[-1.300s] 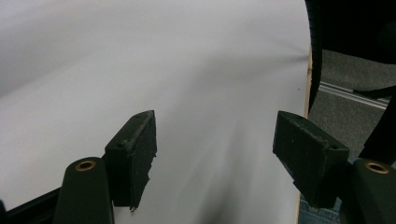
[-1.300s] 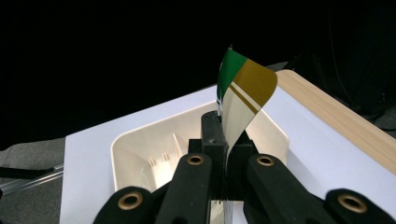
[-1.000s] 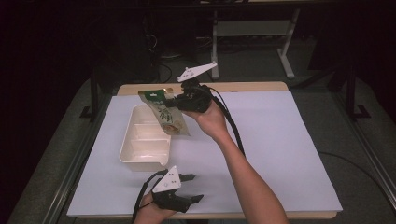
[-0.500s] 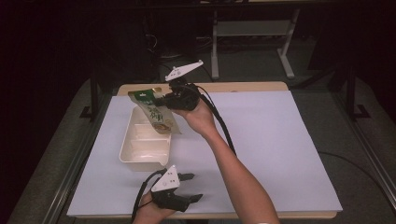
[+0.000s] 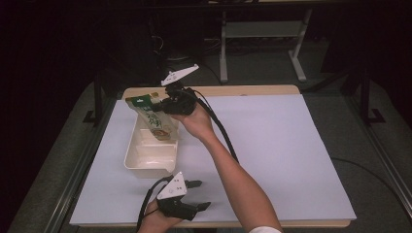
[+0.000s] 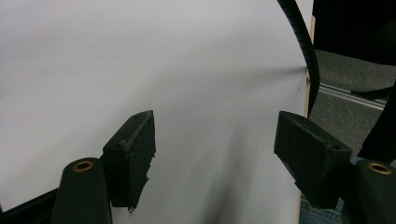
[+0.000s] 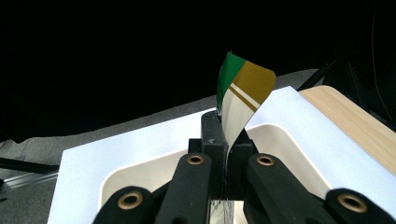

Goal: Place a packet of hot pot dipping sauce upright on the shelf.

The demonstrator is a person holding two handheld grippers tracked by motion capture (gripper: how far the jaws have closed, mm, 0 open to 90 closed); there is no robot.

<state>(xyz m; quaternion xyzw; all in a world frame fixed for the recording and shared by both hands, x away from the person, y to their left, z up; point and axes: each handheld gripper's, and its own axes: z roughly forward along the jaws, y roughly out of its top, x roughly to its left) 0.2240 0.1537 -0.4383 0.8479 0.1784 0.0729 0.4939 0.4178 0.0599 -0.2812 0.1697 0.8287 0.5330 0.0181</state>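
A white pouch [image 5: 154,121] with a green and gold top hangs tilted over the far end of a cream tray [image 5: 145,162] that has dividers. My right gripper [image 5: 163,104] is shut on the pouch's upper edge, held from the right. In the right gripper view the jaws [image 7: 226,135] pinch the pouch [image 7: 243,93] edge-on above the tray [image 7: 289,149]. Near the table's front edge my left gripper [image 5: 204,194] rests open, apart from the tray. In the left gripper view nothing lies between its pads [image 6: 215,158], which stand over the white sheet [image 6: 140,70].
A white sheet [image 5: 291,155] covers the wooden table, whose bare edge [image 5: 243,91] shows at the back. The right gripper's black cable [image 5: 221,131] trails along the forearm. A metal stand [image 5: 262,29] is behind the table on the dark floor.
My right gripper has carried the pouch leftward and slightly down, so it now hangs over the tray's far end. The left gripper has stayed in place.
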